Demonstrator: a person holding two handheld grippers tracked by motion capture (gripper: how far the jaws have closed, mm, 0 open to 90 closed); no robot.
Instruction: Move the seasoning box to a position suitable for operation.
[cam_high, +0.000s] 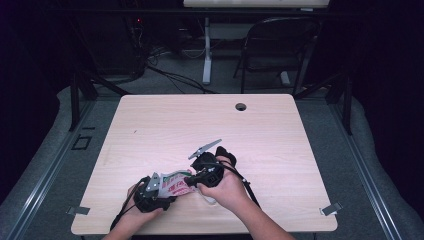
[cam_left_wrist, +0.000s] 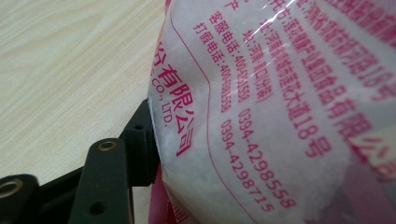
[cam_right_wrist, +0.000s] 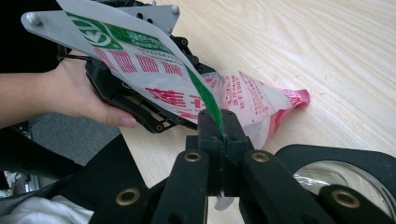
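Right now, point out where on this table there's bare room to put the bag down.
Free: the wide stretch of table between the cable hole and the hands, plus both side margins. Crowded: the near centre, where the left hand-held gripper and right hand-held gripper hold the bag.

Count: 1 wooden table (cam_high: 280, 150) with 1 round cable hole (cam_high: 241, 106) near its far edge. 1 plastic bag (cam_high: 174, 182) with pink print, white powder inside. 2 hand-held grippers: left gripper (cam_high: 165, 187), right gripper (cam_high: 192, 177), 1 per hand, so 2 hands. 2 grey three-cornered plates, 1 on top of each gripper. 2 metal clips at the near table corners: left clip (cam_high: 79, 210), right clip (cam_high: 331, 208). Behind the table: 1 black folding chair (cam_high: 280, 45), 1 white desk leg (cam_high: 206, 50).
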